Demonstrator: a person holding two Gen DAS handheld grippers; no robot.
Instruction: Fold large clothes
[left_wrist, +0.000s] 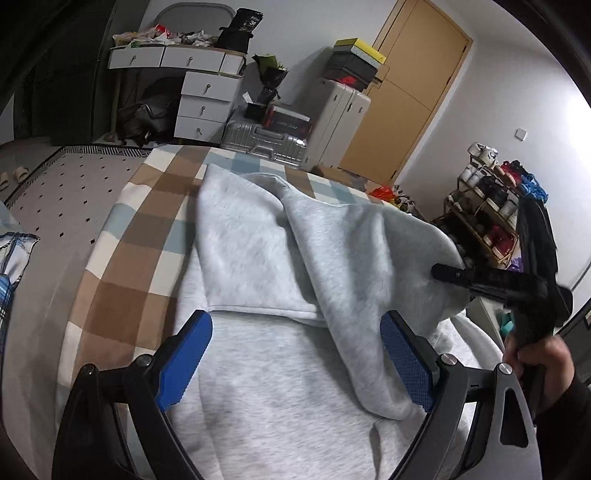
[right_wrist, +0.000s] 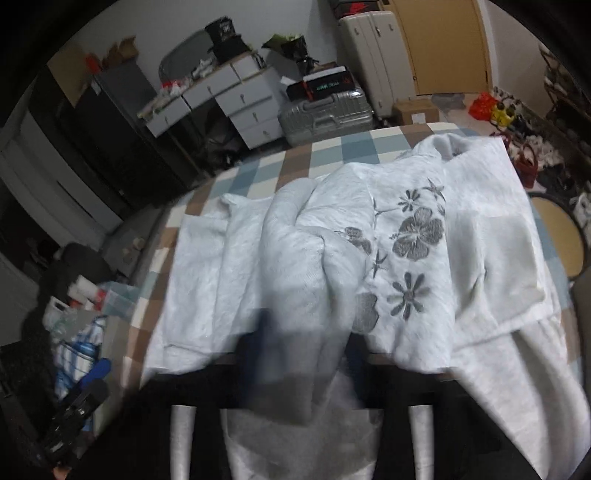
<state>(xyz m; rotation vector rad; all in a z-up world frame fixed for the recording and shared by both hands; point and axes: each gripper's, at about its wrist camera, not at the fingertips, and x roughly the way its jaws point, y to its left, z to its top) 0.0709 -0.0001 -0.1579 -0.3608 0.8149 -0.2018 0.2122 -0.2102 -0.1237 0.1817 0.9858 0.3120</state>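
Observation:
A large light grey sweatshirt (left_wrist: 280, 266) lies on the checked bed; the right wrist view shows its grey flower print (right_wrist: 413, 236). My left gripper (left_wrist: 295, 358) is open, its blue pads (left_wrist: 184, 362) spread on either side of the cloth, holding nothing. My right gripper (left_wrist: 454, 275) is shut on a raised fold of the sweatshirt at the right. In the right wrist view the bunched cloth (right_wrist: 303, 332) fills the space between its blurred fingers.
The checked bedsheet (left_wrist: 140, 236) covers the bed, with its edge at the left. Beyond the foot stand a silver suitcase (left_wrist: 266, 142), white drawers (left_wrist: 207, 103), a wooden door (left_wrist: 413, 92) and a shoe rack (left_wrist: 487, 206).

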